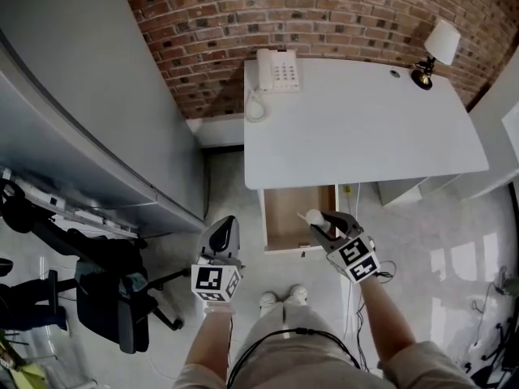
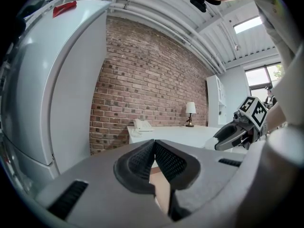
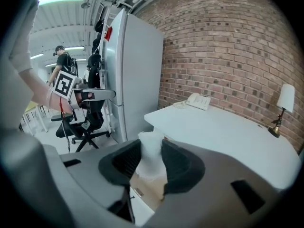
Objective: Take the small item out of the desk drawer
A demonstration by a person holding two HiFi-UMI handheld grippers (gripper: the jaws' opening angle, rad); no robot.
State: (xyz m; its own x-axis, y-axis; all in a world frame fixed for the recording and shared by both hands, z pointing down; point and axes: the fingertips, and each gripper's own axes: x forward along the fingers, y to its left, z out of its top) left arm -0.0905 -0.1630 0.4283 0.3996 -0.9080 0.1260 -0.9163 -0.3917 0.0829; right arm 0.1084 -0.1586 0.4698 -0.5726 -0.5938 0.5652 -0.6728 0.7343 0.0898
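Note:
The white desk's drawer (image 1: 290,217) stands pulled out, its wooden bottom bare. Above its right side my right gripper (image 1: 323,221) is shut on a small white item (image 1: 313,216); in the right gripper view that white lump (image 3: 151,156) sits pinched between the two dark pads. My left gripper (image 1: 220,235) hangs left of the drawer, over the floor, with nothing in it. Its pads meet at the tips in the left gripper view (image 2: 155,152), where the right gripper (image 2: 232,134) shows at the right.
On the white desk (image 1: 357,128) a white telephone (image 1: 276,70) stands at the back left and a small lamp (image 1: 434,51) at the back right. A grey refrigerator (image 1: 81,96) fills the left. A black office chair (image 1: 105,286) stands at the lower left.

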